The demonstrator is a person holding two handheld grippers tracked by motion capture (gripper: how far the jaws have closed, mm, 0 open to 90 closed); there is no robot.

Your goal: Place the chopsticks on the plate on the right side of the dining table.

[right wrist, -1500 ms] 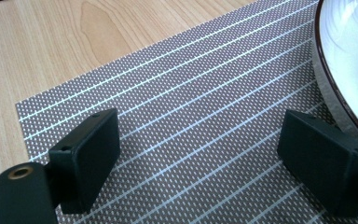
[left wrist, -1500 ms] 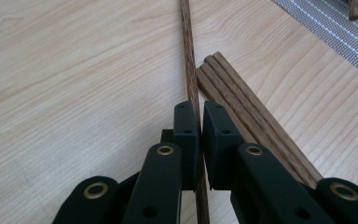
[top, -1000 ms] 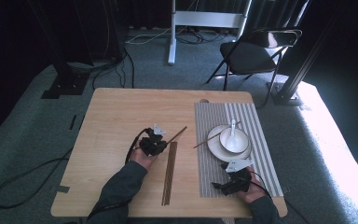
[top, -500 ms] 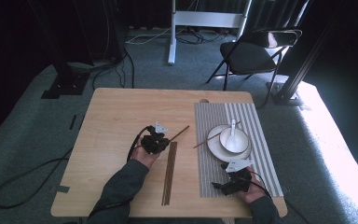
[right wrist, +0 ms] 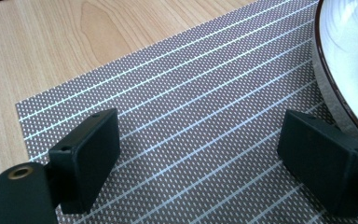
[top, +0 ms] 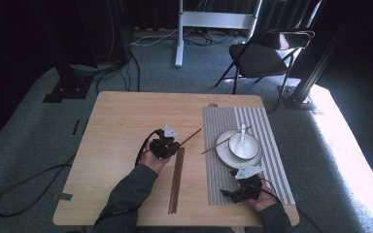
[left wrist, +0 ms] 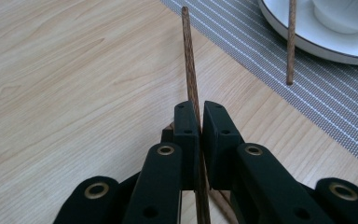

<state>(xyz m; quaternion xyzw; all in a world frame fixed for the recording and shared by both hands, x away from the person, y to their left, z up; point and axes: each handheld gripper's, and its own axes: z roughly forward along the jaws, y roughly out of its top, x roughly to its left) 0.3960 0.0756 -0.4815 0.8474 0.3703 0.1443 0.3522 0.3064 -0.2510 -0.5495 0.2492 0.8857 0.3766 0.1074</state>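
Left gripper (left wrist: 199, 122) pinching one brown chopstick (left wrist: 189, 70) between pressed-together jaws, gripped partway along so the long front end juts out toward the striped placemat (top: 262, 121). Seen from above, same stick (top: 190, 138) angled up and to the right from the left gripper (top: 171, 145), still over bare table (top: 121, 116), just short of the mat's left edge. Probably carried toward the plate (top: 223, 150) to join the second chopstick (top: 223, 143), which already leans with one end on the plate rim and the other on the mat. More chopsticks (top: 176, 182) lying bundled on the wood below the left hand, likely the supply. White bowl (top: 245, 145) with a spoon (top: 243, 131) sitting on the plate.

Right gripper (right wrist: 200, 163) spread wide, nothing between its jaws, resting low over the near part of the mat beside the plate rim (right wrist: 340, 60); apparently waiting, or steadying the mat.
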